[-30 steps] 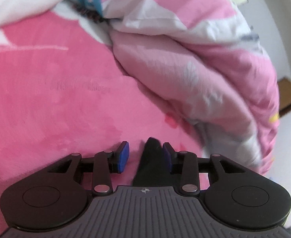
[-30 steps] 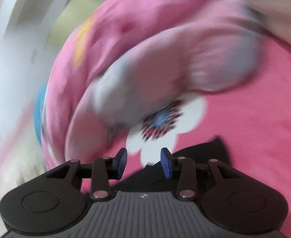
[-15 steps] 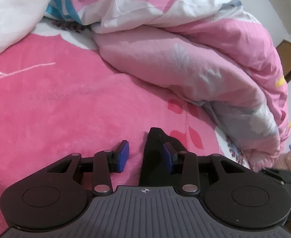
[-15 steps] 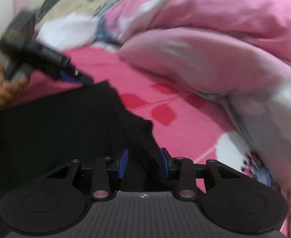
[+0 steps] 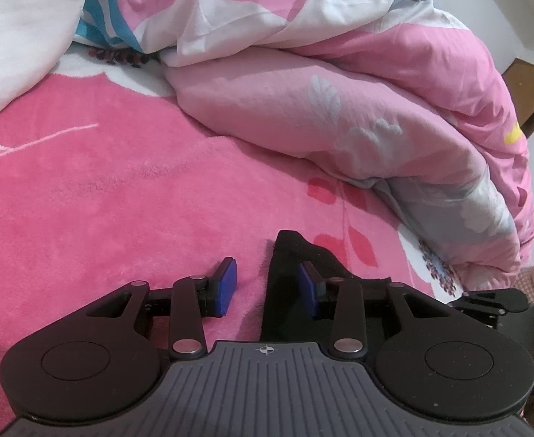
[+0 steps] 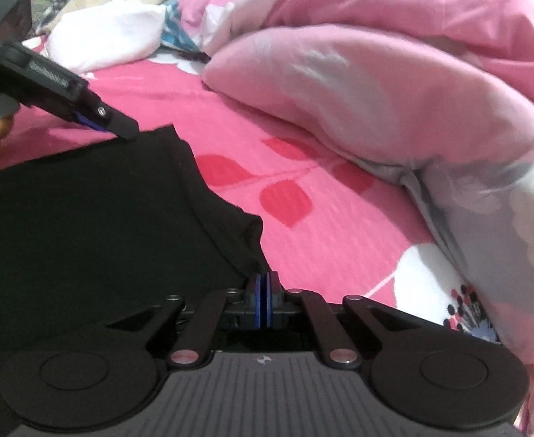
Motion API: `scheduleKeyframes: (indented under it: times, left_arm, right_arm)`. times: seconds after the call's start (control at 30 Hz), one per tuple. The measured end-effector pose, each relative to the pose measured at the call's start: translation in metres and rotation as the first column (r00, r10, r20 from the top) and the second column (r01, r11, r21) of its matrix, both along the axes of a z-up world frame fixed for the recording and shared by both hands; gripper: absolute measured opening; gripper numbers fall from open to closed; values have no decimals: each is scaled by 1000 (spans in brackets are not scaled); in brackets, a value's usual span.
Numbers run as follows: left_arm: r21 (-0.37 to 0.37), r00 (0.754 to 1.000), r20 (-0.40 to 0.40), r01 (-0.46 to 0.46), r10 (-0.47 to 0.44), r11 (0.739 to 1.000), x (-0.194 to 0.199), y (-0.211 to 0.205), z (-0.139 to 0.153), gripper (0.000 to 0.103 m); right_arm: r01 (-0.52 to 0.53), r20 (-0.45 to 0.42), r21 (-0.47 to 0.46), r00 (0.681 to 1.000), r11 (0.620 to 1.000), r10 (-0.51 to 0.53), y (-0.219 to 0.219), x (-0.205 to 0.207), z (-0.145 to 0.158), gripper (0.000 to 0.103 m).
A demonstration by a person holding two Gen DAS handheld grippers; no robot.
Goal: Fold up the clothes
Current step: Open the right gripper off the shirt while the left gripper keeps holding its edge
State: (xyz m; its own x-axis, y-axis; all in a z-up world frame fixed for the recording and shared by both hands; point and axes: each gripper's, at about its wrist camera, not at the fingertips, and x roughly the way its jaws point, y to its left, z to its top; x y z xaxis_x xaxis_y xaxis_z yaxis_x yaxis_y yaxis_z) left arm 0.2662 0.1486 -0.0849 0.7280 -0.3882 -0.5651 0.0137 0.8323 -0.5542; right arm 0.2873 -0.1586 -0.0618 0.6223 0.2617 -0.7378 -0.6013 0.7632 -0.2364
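We saw a black garment (image 6: pixel 84 218) lying flat on the pink fleece blanket (image 5: pixel 103 189) of the bed. We take this garment as our landmark.

The right tongs (image 6: pixel 265 296) were at the near right corner of the garment. Their blue pads were pressed together, and the folded edge of the black cloth ran down between them, so they were clenched on the garment.

The left tongs (image 5: pixel 268 284) were at the far left corner of the garment. Their jaws stood apart. The black corner rose beside the right blue pad (image 5: pixel 307 287) and covered part of that finger, while the left pad was clear of the cloth, above the pink blanket. So these tongs were released, with the cloth partly between them but not squeezed. In the right wrist view, the tip of the left tongs (image 6: pixel 121 127) touched the far edge of the garment.

Beyond the garment, to its right, lay a bunched pink and white duvet (image 6: pixel 376 73). Further behind the garment, to the left of the duvet, was a white pillow (image 5: pixel 19 29).
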Motion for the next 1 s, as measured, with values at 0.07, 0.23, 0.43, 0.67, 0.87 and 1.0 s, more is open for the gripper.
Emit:
scheduleKeyframes:
  times: [0.07,0.23,0.43,0.67,0.87,1.0]
  left_arm:
    - [-3,1000,1,0,0,1000,0,0,0,37]
    - [-21,1000,7,11,-11,1000,2,0,1,37]
    - [-71,999,6,37,-37,997,14,-3,-1,38]
    - [-146,999,12,33,-31,989,26,-4,-4,36]
    - [-103,996,83,48,-40,994,25,-15,-1,12]
    - [-61,991,121,57,-50,996,21,-21,4,6]
  right_arm:
    - [9,22,-10,1000,1000,-9,1,0,0,1]
    - [18,28,-10,999,1000,-18,1,1,3,0]
    - [25,-3,75,1000,997,-25,-9,3,18,7]
    - [-4,-51,110,999,994,10,-24,-2,17,26]
    - [-41,-111,110,992,993,53,-24,12,5,25]
    - [-41,-123,121,991,992,56,-24,12,3,13]
